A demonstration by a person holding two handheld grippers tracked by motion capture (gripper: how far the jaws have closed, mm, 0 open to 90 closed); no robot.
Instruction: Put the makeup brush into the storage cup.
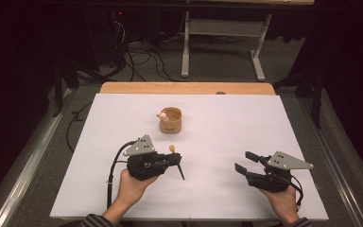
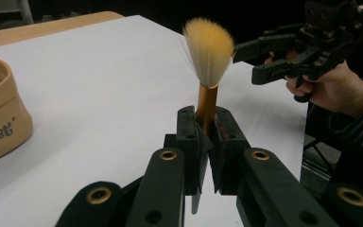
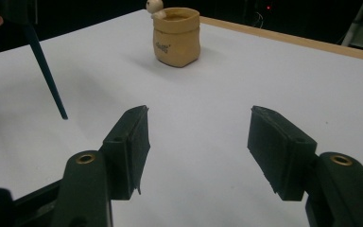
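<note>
A makeup brush (image 2: 209,52) with pale yellow bristles, a gold ferrule and a thin dark handle (image 1: 181,171) stands between the jaws of my left gripper (image 2: 207,124), which is shut on the ferrule. In the high view my left gripper (image 1: 176,159) holds it left of the table's middle, bristles pointing away from me and the handle tip toward me. My right gripper (image 1: 244,161) is at the front right, open, with nothing between its fingers (image 3: 132,137). A small tan pouch-shaped pot (image 1: 170,121) stands farther back; a little round figure sits on its rim (image 3: 154,6).
A white sheet (image 1: 227,118) covers the table, and a wooden edge (image 1: 187,88) shows at the back. Beyond it are a metal stand (image 1: 185,47) and cables on the floor. The brush handle (image 3: 47,78) hangs at the left of the right gripper view.
</note>
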